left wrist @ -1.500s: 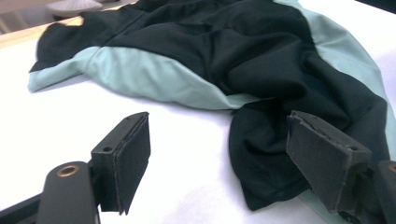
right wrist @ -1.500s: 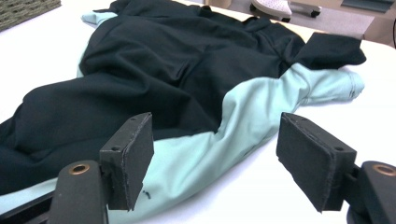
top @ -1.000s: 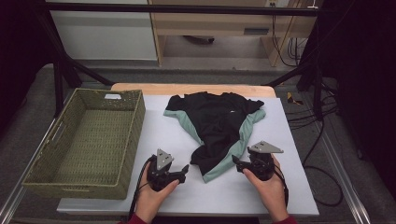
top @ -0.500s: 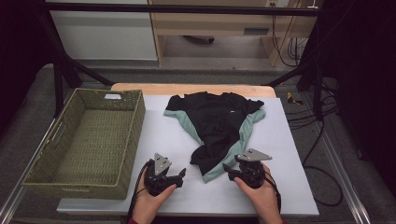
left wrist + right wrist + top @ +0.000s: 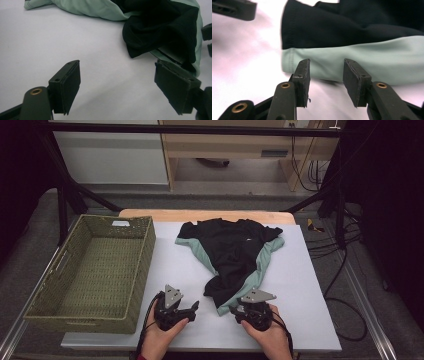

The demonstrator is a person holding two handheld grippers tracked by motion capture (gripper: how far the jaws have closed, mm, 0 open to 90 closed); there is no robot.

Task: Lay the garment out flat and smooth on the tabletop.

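A black and pale green garment (image 5: 230,245) lies crumpled on the white table (image 5: 310,285), its near end pointing at the front edge. My right gripper (image 5: 240,309) sits low at that near end. In the right gripper view its jaws (image 5: 327,75) have just been closing, and the pale green hem (image 5: 362,62) lies at their tips; the pads are still apart and do not press on it. My left gripper (image 5: 192,309) rests a little to the left of the cloth. Its jaws (image 5: 117,70) stand wide open over bare table, with the dark fold (image 5: 162,27) ahead and to the right.
A woven green basket (image 5: 145,265) stands at the table's left side, close to my left hand. A wooden board edge (image 5: 205,214) runs along the table's far side. Cables (image 5: 345,245) hang off to the right. Bare white surface lies to the right of the garment.
My right hand has slid left and slightly down to the garment's near end, and its jaws have narrowed. The left hand and the garment have stayed put.
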